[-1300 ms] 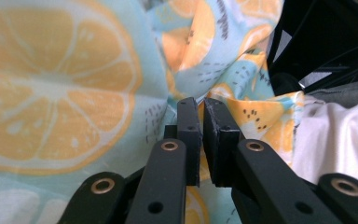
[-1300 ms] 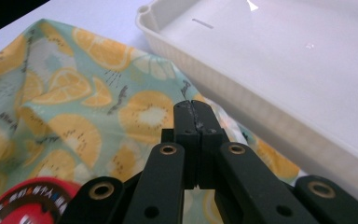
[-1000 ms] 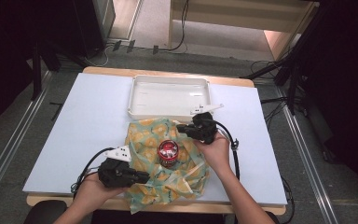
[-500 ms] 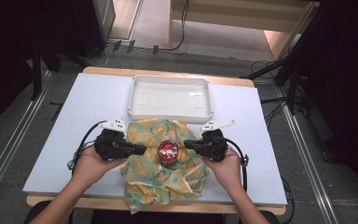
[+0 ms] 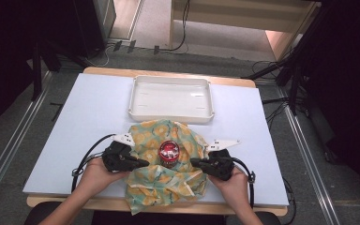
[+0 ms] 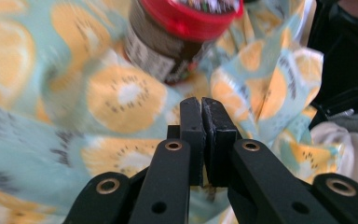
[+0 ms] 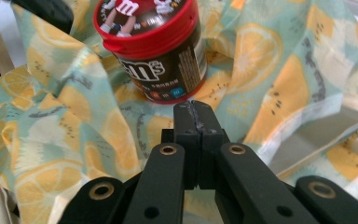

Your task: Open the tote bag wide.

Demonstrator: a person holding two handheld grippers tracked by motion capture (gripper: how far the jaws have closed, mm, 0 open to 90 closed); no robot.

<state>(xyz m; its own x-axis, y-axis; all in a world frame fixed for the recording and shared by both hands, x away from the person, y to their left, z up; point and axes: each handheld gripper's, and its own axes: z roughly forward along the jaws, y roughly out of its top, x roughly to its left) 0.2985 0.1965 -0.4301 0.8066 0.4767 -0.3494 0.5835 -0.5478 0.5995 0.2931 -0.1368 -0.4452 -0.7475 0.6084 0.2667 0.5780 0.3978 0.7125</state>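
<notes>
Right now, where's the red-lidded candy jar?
In the high view the candy jar stands upright mid-cloth on the fruit-print cloth, between the left gripper and right gripper, nearer the person than the white tray.

Each black tool [image 5: 140,162] has 2 jaws, brass-ringed rivets, a white plate and a black cable.

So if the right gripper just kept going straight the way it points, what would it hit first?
Most likely the red-lidded candy jar, which stands straight ahead of the shut right gripper on the fruit-print cloth. The gripper sits low, so it might brush a fold of cloth first; depth is hard to judge.
</notes>
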